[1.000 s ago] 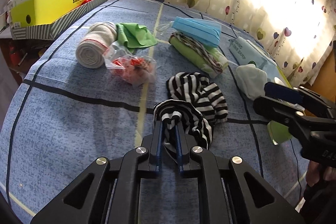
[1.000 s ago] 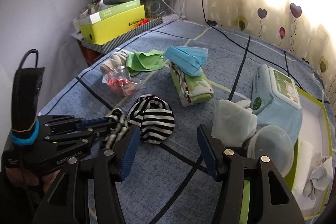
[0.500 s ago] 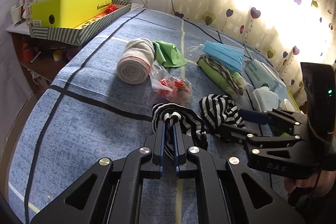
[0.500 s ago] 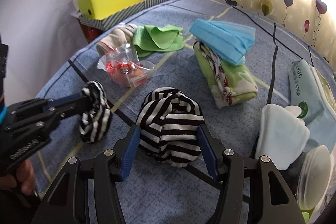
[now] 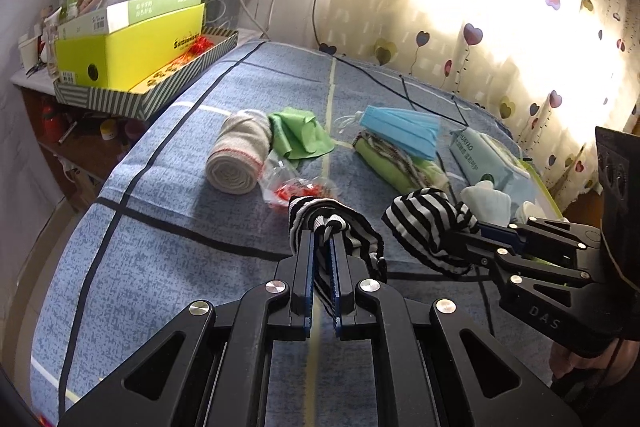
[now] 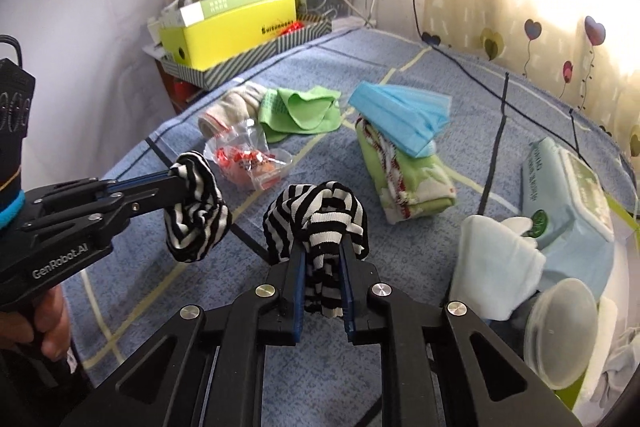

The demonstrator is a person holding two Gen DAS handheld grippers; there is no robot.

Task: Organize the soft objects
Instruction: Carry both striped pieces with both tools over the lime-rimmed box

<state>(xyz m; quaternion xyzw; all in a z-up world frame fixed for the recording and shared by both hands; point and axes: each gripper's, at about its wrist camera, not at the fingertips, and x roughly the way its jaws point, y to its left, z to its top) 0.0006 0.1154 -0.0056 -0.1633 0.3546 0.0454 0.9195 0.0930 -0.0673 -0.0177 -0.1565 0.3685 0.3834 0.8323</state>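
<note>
Two black-and-white striped socks are held above the blue bedcover (image 5: 168, 239). My left gripper (image 5: 322, 247) is shut on one striped sock (image 5: 340, 223); it also shows in the right wrist view (image 6: 196, 211). My right gripper (image 6: 322, 251) is shut on the other striped sock (image 6: 316, 215), seen from the left wrist view (image 5: 424, 223). The two socks hang side by side, apart. On the bed lie a rolled beige sock (image 5: 240, 155), a green cloth (image 5: 300, 135), a blue face mask (image 5: 400, 131) on a folded green towel (image 6: 404, 175), and a white sock (image 6: 492, 267).
A clear bag with red contents (image 6: 248, 159) lies just beyond the held socks. A wet-wipes pack (image 6: 568, 195) and a clear plastic lid (image 6: 560, 331) sit at the right by a green-rimmed tray (image 5: 540, 183). A yellow box (image 5: 132, 43) in a striped tray stands far left.
My right gripper has shut on the second striped sock and lifted it off the bed. My left gripper has risen a little with its sock.
</note>
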